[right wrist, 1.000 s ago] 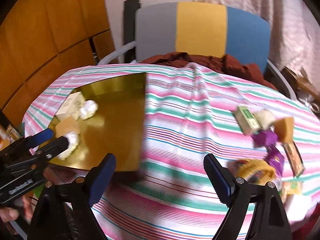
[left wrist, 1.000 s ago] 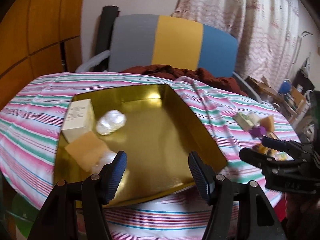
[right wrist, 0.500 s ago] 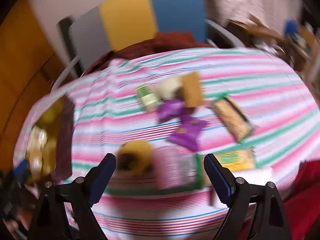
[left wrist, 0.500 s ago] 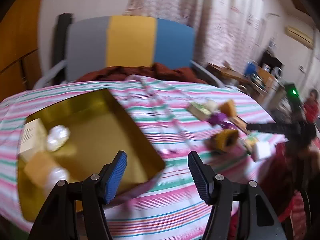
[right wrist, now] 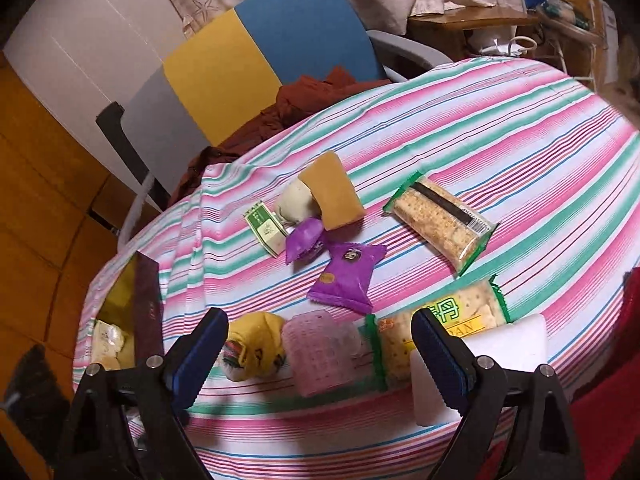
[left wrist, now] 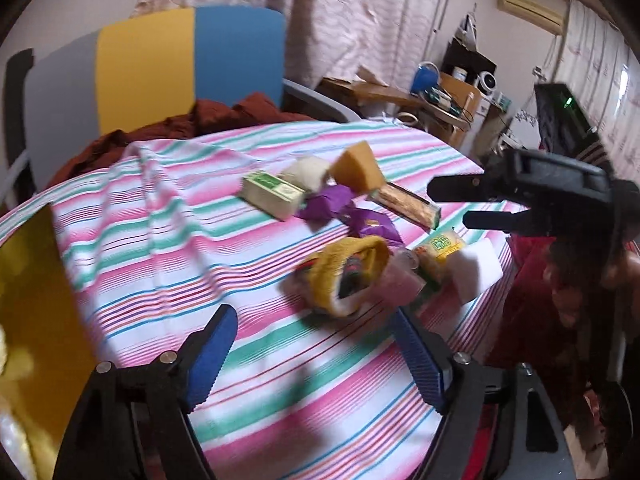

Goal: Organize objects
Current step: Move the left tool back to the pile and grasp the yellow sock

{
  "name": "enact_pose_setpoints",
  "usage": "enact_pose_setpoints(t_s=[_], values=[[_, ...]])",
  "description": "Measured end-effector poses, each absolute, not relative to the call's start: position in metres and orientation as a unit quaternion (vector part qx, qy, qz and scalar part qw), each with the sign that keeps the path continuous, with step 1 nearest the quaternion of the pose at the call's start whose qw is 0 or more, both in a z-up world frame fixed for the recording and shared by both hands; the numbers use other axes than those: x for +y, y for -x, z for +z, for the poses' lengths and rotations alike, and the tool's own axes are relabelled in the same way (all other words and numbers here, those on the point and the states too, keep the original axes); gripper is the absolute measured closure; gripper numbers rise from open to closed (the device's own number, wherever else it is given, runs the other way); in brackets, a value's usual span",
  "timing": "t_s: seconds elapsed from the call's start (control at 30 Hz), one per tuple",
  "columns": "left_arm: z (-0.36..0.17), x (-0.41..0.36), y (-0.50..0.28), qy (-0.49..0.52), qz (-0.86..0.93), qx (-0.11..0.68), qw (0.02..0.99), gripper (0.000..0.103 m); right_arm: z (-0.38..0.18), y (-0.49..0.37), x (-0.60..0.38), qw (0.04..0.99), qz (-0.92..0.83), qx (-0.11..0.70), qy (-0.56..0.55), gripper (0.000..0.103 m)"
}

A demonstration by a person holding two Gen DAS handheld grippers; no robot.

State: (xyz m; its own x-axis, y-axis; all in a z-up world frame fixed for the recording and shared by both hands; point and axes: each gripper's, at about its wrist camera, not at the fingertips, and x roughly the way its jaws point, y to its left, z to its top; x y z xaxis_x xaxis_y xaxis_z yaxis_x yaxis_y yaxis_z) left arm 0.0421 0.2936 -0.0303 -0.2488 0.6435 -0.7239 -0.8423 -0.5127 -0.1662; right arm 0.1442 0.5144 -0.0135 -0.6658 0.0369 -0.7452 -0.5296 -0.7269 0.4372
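Both jaws spread and empty, the right gripper should drop squarely over the near pink ribbed roller, sparing the cracker packet.

We see soft, warm indoor light in both views, brightest through the pale curtains at the far side; the left wrist view is smeared by motion blur, worst on the yellow pouch and the near stripes of the tablecloth; the right wrist view is sharper, its crackers packet crisp; fisheye bending curves the table edge, and dark vignetting fills every corner; faint shadows lie under both grippers.
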Motion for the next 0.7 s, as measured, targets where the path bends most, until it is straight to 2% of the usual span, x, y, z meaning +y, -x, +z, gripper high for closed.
enact_pose_setpoints(t_s=[0.37, 0.43, 0.5, 0.7], values=[[-0.064, 0.350, -0.028, 0.422, 0.755, 0.130, 0.484, 0.020, -0.016, -0.144, 0.518, 0.156, 0.850, 0.342, 0.369, 0.009], [-0.072, 0.352, -0.020, 0.437, 0.744, 0.113, 0.493, 0.027, -0.017, -0.144, 0.520, 0.157, 0.847, 0.345, 0.372, 0.009], [-0.078, 0.348, -0.013, 0.449, 0.743, 0.102, 0.486, 0.054, -0.019, -0.144, 0.521, 0.156, 0.845, 0.349, 0.374, 0.008], [-0.083, 0.313, -0.009, 0.458, 0.740, 0.074, 0.487, 0.065, -0.023, -0.131, 0.509, 0.127, 0.843, 0.317, 0.415, 0.008]])
